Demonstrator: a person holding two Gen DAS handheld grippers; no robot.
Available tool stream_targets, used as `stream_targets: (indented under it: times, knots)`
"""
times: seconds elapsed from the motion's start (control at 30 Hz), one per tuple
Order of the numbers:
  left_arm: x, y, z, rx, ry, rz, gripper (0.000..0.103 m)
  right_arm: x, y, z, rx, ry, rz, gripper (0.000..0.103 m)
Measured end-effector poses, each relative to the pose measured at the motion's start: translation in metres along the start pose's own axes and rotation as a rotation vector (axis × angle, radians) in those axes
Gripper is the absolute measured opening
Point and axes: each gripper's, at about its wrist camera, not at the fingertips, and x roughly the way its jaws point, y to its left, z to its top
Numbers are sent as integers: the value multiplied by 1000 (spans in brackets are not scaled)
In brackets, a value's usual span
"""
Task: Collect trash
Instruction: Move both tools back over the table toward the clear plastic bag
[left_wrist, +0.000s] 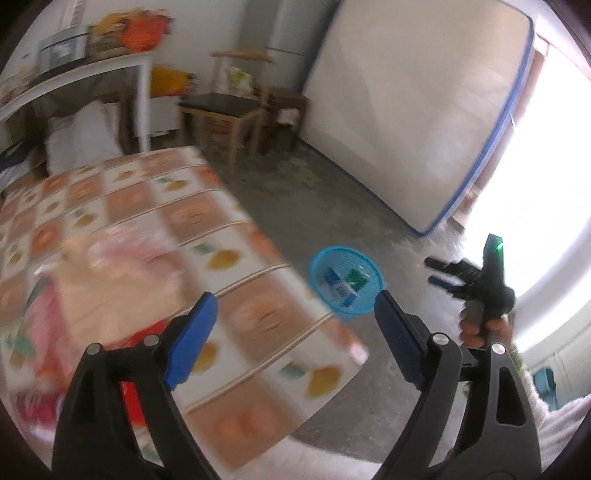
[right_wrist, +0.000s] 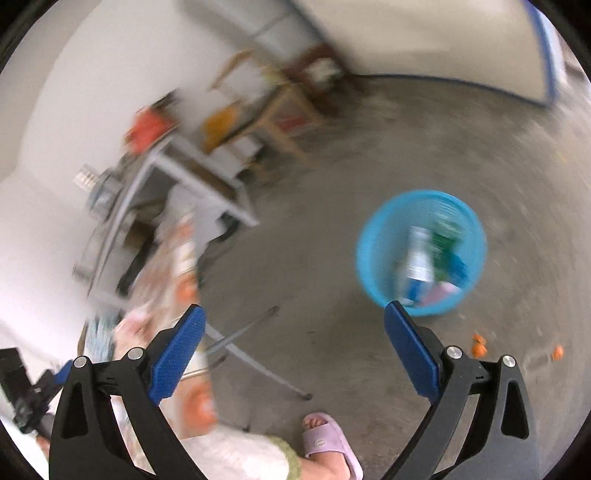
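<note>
A round blue basket (left_wrist: 349, 313) stands on the concrete floor beside the table's corner, with blue, green and white wrappers inside. My left gripper (left_wrist: 295, 295) hovers open over the table edge, nothing between its blue pads. In the left wrist view the right gripper (left_wrist: 431, 272) is held in a hand further right, its fingers apart. In the right wrist view my right gripper (right_wrist: 294, 308) is open and empty above the floor, and the basket (right_wrist: 371, 258) lies just beyond its right finger. Blurred pink and red items (left_wrist: 125, 254) lie on the table.
The table (left_wrist: 236, 258) has an orange and white patterned cloth. Behind it stand a white desk (left_wrist: 144, 74), a wooden chair (left_wrist: 221, 103) and a mattress (left_wrist: 417, 110) leaning on the wall. Orange scraps (right_wrist: 479, 345) lie on the floor. A foot in a pink slipper (right_wrist: 328, 443) is near.
</note>
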Motion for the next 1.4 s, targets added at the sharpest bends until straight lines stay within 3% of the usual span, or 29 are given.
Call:
stream_targets:
  times: [0.17, 0.33, 0.5, 0.63, 0.87, 1.13, 1.27, 1.33, 1.4]
  knots:
    - [-51, 46, -33, -93, -92, 84, 83, 23, 102, 4, -186, 107, 108, 95]
    - [-91, 82, -63, -152, -164, 164, 83, 73, 223, -12, -411, 242, 190, 95]
    - [-114, 113, -84, -229, -211, 197, 83, 131, 306, -30, -525, 354, 209, 95]
    - [-129, 132, -95, -264, -238, 210, 83, 194, 351, -43, -566, 466, 151, 95]
    - [-138, 159, -108, -306, -260, 210, 83, 251, 391, -71, -705, 546, 33, 95]
    - [-138, 173, -113, -326, -263, 189, 83, 298, 389, -72, -523, 592, -45, 89]
    - [-138, 176, -116, -331, -262, 183, 83, 310, 384, -77, -511, 592, -131, 68]
    - [-139, 177, -118, -333, -262, 180, 83, 308, 379, -75, -481, 584, -133, 63]
    - [-139, 178, -119, -332, -262, 185, 83, 305, 373, -71, -443, 582, -119, 50]
